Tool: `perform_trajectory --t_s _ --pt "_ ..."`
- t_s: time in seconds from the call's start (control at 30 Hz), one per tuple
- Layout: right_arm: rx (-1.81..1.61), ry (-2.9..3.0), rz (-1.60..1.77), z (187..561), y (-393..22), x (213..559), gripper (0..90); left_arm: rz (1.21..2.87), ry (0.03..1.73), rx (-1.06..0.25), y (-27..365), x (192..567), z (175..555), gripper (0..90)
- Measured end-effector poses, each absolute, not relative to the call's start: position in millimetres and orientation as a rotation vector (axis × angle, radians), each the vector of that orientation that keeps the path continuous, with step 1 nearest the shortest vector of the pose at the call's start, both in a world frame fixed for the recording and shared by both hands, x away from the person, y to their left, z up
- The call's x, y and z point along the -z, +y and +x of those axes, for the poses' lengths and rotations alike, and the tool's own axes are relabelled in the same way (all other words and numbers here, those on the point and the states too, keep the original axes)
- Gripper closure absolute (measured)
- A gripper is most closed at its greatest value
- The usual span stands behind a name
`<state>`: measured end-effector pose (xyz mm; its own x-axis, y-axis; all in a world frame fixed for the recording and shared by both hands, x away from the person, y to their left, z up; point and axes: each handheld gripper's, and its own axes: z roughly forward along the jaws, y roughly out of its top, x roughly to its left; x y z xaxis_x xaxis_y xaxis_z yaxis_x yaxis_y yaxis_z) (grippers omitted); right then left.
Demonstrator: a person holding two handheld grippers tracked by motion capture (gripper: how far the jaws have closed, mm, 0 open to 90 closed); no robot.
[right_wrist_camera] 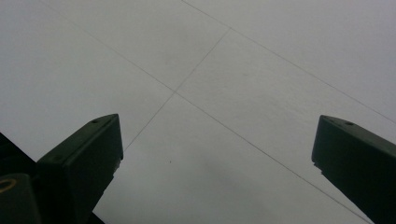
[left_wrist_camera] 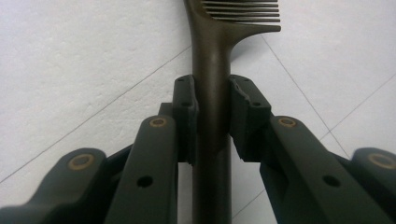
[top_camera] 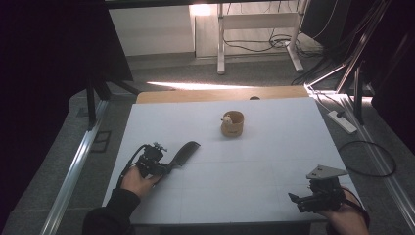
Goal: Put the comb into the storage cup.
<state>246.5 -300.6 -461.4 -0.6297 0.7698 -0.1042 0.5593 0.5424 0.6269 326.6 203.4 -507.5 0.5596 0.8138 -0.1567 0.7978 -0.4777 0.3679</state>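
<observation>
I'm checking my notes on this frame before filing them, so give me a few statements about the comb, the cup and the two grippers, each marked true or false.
1. The left gripper is shut on the comb by its handle. True.
2. The comb's teeth point toward the person. False: the toothed end lies away from the person, toward the wooden cup.
3. The right gripper is open with nothing between its fingers. True.
4. The comb stands inside the wooden cup. False: it lies on the white table, apart from the cup.
</observation>
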Motion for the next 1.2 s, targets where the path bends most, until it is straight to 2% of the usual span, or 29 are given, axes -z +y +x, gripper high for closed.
perform_trajectory --t_s 1.2 --pt "-0.796 2.410 1.095 246.3 -301.0 461.1 2.2 2.277 1.129 -0.157 197.6 479.9 300.0 72.2"
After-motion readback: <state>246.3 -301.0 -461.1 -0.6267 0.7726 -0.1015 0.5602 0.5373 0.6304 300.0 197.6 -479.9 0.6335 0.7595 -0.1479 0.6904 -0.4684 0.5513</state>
